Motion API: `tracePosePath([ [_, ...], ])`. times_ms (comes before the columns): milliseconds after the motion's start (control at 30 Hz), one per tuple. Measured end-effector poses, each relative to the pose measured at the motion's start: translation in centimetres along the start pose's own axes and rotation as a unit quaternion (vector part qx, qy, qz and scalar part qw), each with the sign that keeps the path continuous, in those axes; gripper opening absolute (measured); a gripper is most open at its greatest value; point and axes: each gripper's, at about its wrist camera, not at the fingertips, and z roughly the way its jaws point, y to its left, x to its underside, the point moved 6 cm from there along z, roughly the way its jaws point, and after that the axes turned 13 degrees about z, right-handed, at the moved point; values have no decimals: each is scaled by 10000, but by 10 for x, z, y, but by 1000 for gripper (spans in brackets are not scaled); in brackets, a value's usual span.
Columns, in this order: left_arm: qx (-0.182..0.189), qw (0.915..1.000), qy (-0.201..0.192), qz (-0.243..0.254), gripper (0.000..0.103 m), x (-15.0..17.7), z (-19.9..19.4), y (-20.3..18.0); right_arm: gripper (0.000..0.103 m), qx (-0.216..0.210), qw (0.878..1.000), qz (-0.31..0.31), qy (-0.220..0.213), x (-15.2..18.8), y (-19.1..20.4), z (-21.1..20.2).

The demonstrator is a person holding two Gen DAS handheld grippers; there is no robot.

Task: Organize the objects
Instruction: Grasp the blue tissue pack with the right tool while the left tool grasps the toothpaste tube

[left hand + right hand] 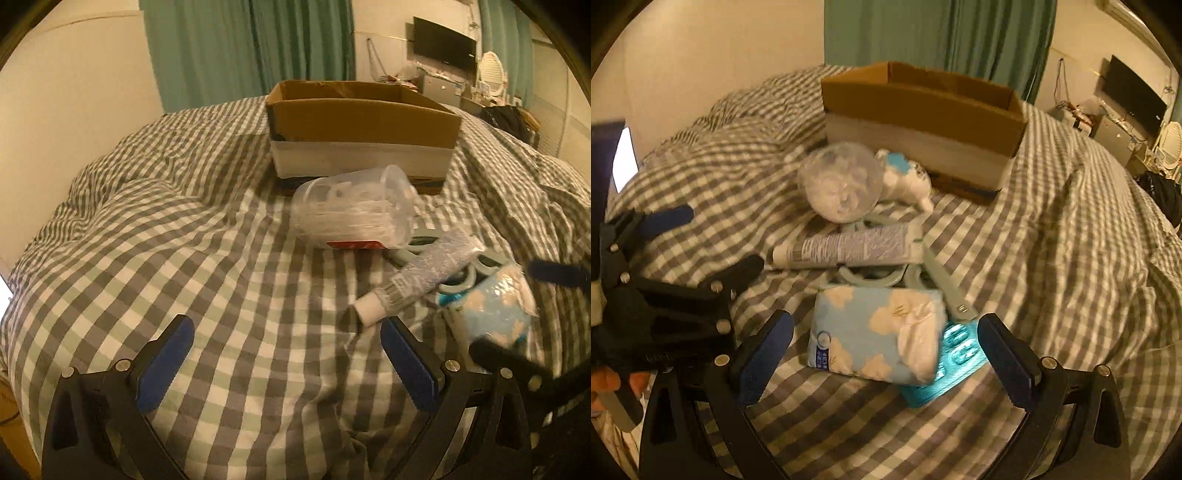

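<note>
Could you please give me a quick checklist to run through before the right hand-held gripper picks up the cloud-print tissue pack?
1. Right hand-held gripper open around the tissue pack: ok.
2. Left hand-held gripper open, holding nothing: ok.
3. Left hand-held gripper clear of the pack: ok, it sits off to one side.
4. Pack free of neighbours: not ok, it overlaps the blister pack.
5. Cardboard box open on top: ok.
6. Room inside the box: cannot tell; its floor is hidden.
</note>
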Motion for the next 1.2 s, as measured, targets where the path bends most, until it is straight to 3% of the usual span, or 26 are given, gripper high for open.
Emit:
tracePosePath([
  [67, -12, 10000, 5, -47, 103, 0, 2, 1, 88, -17, 9999, -73, 140, 6, 2, 8],
  [100, -22, 10000, 9, -40, 103, -1, 3, 1, 74, 9, 9996, -170, 213, 8, 3, 11],
  [200, -6, 10000, -6, 67, 103, -4, 2, -5, 72, -120, 9997, -204, 105, 7, 1, 2],
  [400, 370, 9989, -114, 274, 103, -24, 3, -30, 71, -175, 9993, 89, -317, -15, -24, -27],
  [600, 596, 9959, -71, 673, 102, -42, 25, -58, 71, 109, 9979, 459, -452, -19, -63, -36],
  [700, 654, 9934, 22, 942, 98, -44, 33, -69, 71, 20, 9965, 733, -404, -20, -76, -35],
  [800, 988, 9909, 48, 911, 82, -46, 34, -74, 71, -10, 9965, 747, -381, -23, -75, -34],
  [867, 1319, 9868, 47, 939, 54, -45, 32, -78, 71, 13, 9971, 657, -389, -21, -72, -34],
  [967, 1382, 9850, 88, 1032, 36, -43, 27, -82, 71, 42, 9972, 624, -406, -19, -71, -34],
  [1067, 1369, 9843, 107, 1111, 26, -41, 20, -83, 71, 55, 9969, 646, -456, -18, -72, -39],
  [1200, 1402, 9849, 89, 1014, 24, -40, 10, -76, 71, 100, 9967, 591, -544, -18, -69, -45],
])
